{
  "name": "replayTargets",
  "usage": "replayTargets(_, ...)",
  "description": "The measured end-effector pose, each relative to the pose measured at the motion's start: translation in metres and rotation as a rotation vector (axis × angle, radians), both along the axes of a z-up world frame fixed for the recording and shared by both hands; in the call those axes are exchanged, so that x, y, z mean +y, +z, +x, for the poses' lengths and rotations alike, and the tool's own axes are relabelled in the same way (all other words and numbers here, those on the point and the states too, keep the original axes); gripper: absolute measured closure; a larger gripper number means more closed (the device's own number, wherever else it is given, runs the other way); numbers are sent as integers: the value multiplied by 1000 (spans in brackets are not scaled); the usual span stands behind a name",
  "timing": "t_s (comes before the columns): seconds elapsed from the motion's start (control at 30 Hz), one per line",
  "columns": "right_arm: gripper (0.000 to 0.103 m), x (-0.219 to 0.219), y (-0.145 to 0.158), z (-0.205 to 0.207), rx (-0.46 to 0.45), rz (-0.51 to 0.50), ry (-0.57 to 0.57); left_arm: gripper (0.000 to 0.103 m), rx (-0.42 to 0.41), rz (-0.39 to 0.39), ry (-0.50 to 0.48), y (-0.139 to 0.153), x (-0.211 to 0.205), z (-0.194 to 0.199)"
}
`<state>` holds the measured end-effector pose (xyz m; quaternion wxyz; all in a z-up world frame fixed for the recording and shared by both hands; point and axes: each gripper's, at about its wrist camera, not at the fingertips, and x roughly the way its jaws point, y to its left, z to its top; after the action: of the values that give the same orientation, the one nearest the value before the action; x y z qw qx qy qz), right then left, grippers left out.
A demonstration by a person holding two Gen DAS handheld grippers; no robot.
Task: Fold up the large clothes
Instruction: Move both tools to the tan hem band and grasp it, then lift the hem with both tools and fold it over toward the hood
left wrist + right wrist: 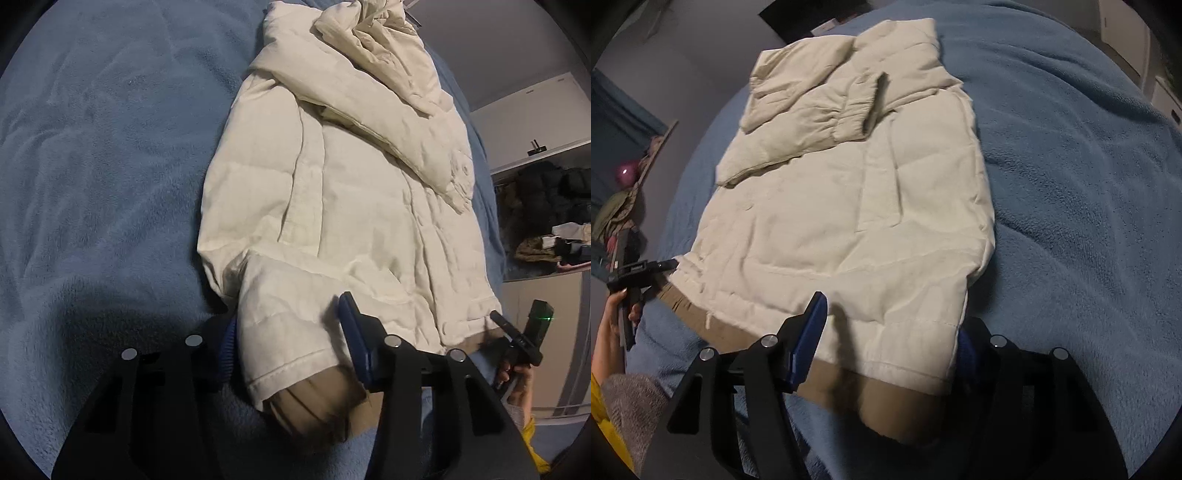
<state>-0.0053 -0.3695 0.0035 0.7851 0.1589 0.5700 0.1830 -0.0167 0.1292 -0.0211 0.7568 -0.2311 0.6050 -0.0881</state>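
A cream puffer jacket with a tan lining lies flat on a blue blanket, sleeves folded across its front. It also shows in the right wrist view. My left gripper is open, its jaws wide on either side of the jacket's near hem corner. My right gripper is open, its jaws wide around the other hem corner. Each gripper also shows at the edge of the other's view, the right one and the left one.
The blue blanket covers the whole bed around the jacket. Shelves with dark clothes stand past the bed's right edge. A pink ball and more clothes lie on the floor to the left.
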Motion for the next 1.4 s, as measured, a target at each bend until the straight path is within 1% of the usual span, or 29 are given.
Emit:
replayTargets(0.07,44,-5,-8,-2,63,-5,-10,56,25,9,-31,0,-2,-2)
replayTargets(0.1,44,-8,-11,-2,84,-6,-16,56,37,26,-51,0,-3,-2)
replayTargets(0.13,44,-11,-17,-2,126,15,-19,56,53,54,-82,1,-4,-4)
replayTargets(0.17,44,-12,-21,-3,144,20,-19,56,60,66,-99,2,-5,-4)
replayTargets(0.23,44,-7,-22,-1,141,-2,-8,55,73,83,-121,0,-7,-4)
replayTargets(0.27,44,-6,-22,-1,127,-4,-11,56,74,90,-128,-2,-6,-4)
replayTargets(0.3,51,-5,-21,0,108,-10,-19,58,72,95,-133,-3,-8,-2)
replayTargets(0.33,63,-3,-19,0,88,-19,-22,67,66,96,-140,-3,-10,-1)
replayTargets(0.37,69,-1,-15,-1,63,-30,-21,73,51,105,-152,-2,-12,-1)
replayTargets(0.4,79,2,-9,-2,23,-53,-14,76,35,121,-161,1,-13,-2)
replayTargets(0.43,83,3,-3,-4,-3,-59,-8,79,13,133,-168,4,-15,-3)
replayTargets(0.47,85,4,5,-7,-46,-66,0,81,-21,135,-175,10,-16,-4)
replayTargets(0.5,88,3,11,-7,-68,-72,4,81,-56,130,-174,17,-16,-6)
replayTargets(0.53,92,3,20,-9,-100,-69,7,83,-97,113,-171,25,-15,-8)
replayTargets(0.6,95,3,41,-11,-164,-70,21,84,-149,101,-172,37,-17,-12)
replayTargets(0.63,95,2,49,-12,-189,-67,22,85,-193,84,-170,47,-17,-14)
replayTargets(0.67,96,0,59,-12,-213,-60,19,85,-217,70,-164,53,-18,-16)
replayTargets(0.73,96,-3,75,-7,-247,-38,1,85,-268,40,-149,67,-20,-17)
replayTargets(0.77,96,-3,82,-3,-259,-25,-7,85,-285,37,-146,72,-20,-15)
replayTargets(0.87,96,-7,101,15,-292,-1,-23,85,-326,17,-120,89,-15,-4)
replayTargets(0.97,96,-5,122,37,-328,1,-29,85,-366,-4,-90,105,-5,15)
replayTargets(1.1,96,-3,149,77,-374,-5,-38,85,-416,22,-75,126,-1,44)
replayTargets(1.23,96,3,167,136,-395,-17,-67,85,-443,32,-38,142,11,84)
replayTargets(1.33,96,9,172,181,-394,-19,-100,85,-457,64,-11,150,17,122)
replayTargets(1.4,96,12,171,216,-382,-13,-129,85,-452,73,16,151,22,153)
